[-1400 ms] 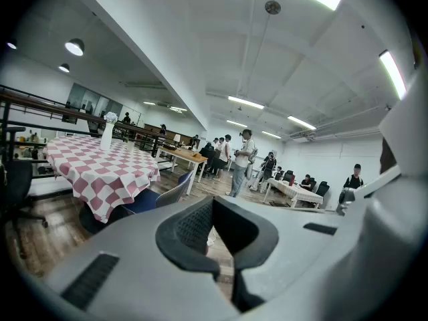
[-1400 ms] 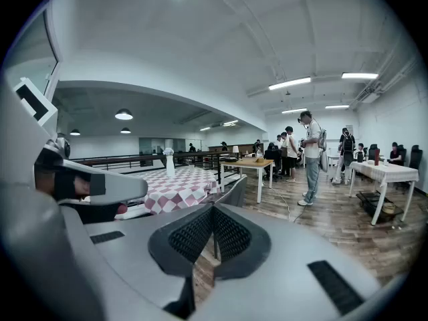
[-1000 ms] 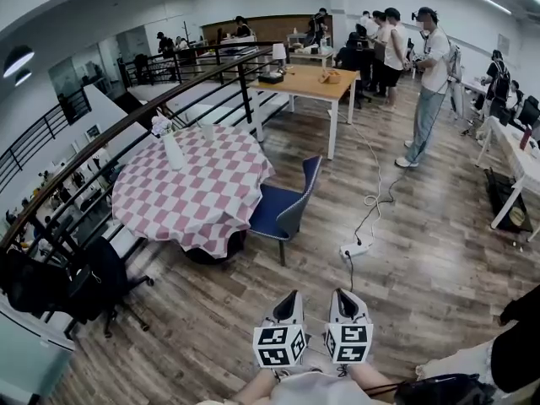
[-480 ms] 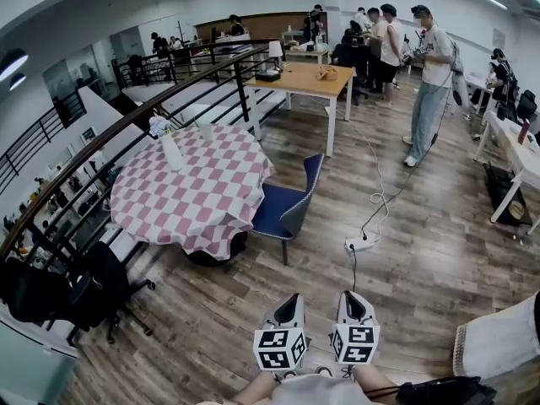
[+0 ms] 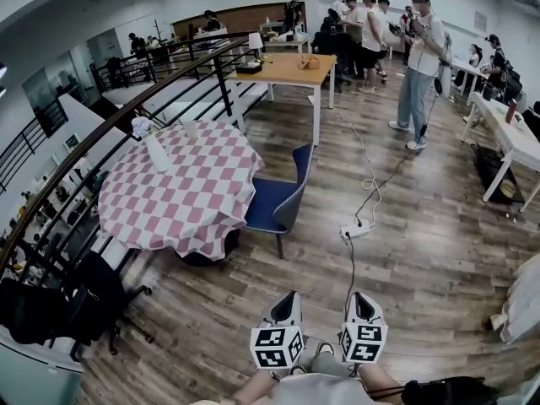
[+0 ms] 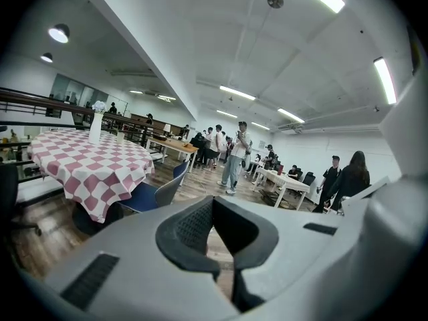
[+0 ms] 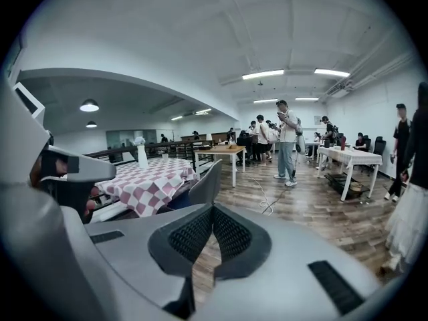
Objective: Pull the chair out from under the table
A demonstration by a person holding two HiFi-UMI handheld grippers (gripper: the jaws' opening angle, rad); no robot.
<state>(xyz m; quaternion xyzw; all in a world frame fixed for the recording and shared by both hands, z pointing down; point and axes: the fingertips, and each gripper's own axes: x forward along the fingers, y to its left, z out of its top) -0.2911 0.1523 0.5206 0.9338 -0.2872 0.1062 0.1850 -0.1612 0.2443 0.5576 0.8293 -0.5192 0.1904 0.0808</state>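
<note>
A blue chair (image 5: 274, 201) stands tucked against the right side of a round table (image 5: 169, 197) with a red-and-white checked cloth, its back toward me. The left gripper (image 5: 289, 297) and right gripper (image 5: 361, 297) hang side by side at the bottom of the head view, well short of the chair, with wood floor between. Both are shut with nothing in them. The left gripper view shows its pads (image 6: 190, 229) meeting, with the chair (image 6: 157, 194) and table (image 6: 87, 162) far off to the left. In the right gripper view the chair (image 7: 204, 182) rises just beyond the closed gripper (image 7: 212, 209).
A white power strip (image 5: 354, 230) and its cable lie on the floor right of the chair. A black railing (image 5: 126, 116) runs behind the table, and a black office chair (image 5: 93, 298) stands at the left. A wooden table (image 5: 291, 70), several people (image 5: 418, 66) and a white table (image 5: 506, 137) are further back.
The head view has swung a little, so table and chair sit further left and lower in it. Both grippers stay shut side by side at the bottom. The chair has not moved from the table.
</note>
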